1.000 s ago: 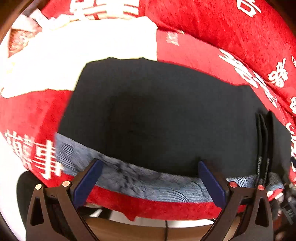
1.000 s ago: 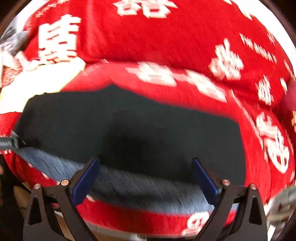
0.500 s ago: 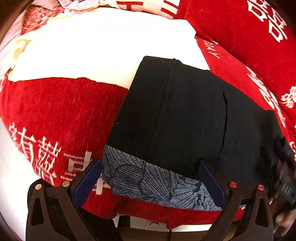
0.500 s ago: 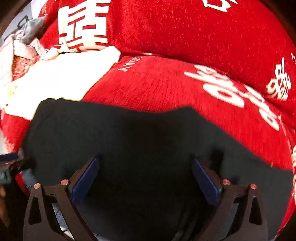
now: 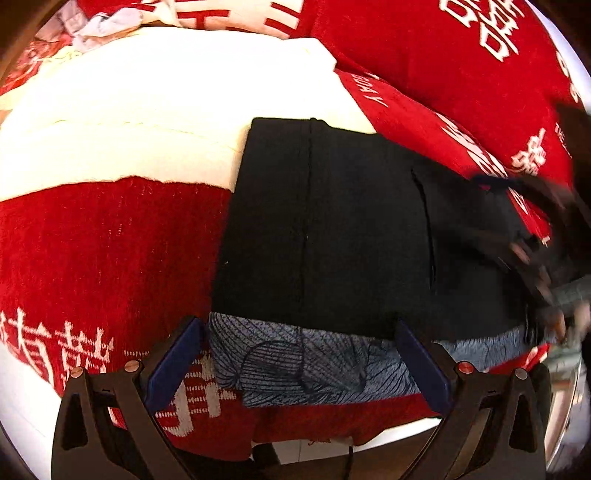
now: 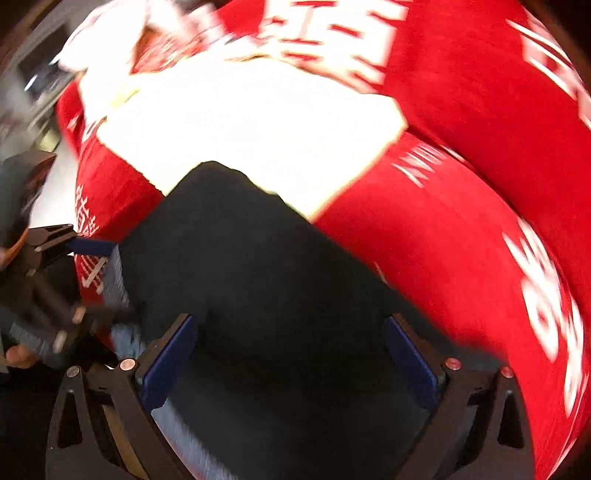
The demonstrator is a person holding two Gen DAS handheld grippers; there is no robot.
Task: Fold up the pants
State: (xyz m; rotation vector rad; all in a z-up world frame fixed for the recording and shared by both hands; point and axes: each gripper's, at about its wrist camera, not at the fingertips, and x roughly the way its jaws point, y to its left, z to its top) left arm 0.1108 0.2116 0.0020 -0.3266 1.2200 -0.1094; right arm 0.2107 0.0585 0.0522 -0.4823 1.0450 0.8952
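Black pants (image 5: 354, 229) lie folded flat on a red patterned cloth (image 5: 103, 251), with a blue-grey patterned waistband lining (image 5: 303, 358) showing along the near edge. My left gripper (image 5: 299, 354) is open and empty, its jaws wide apart just in front of that lining. My right gripper (image 6: 288, 354) is open and empty over the black pants (image 6: 258, 280), and it shows blurred at the right edge of the left wrist view (image 5: 546, 258). The left gripper shows at the left edge of the right wrist view (image 6: 74, 273).
A white cloth (image 5: 166, 122) lies behind the pants on the red cover. A red cushion with white characters (image 5: 461, 59) rises at the back right. The surface's front edge drops off just under the left gripper. Crumpled clothes (image 5: 96, 26) lie at the far left.
Both grippers have swung leftwards along the pants. The left view now centres on the pants' left end. The right gripper has moved in over the black fabric and is in blurred motion.
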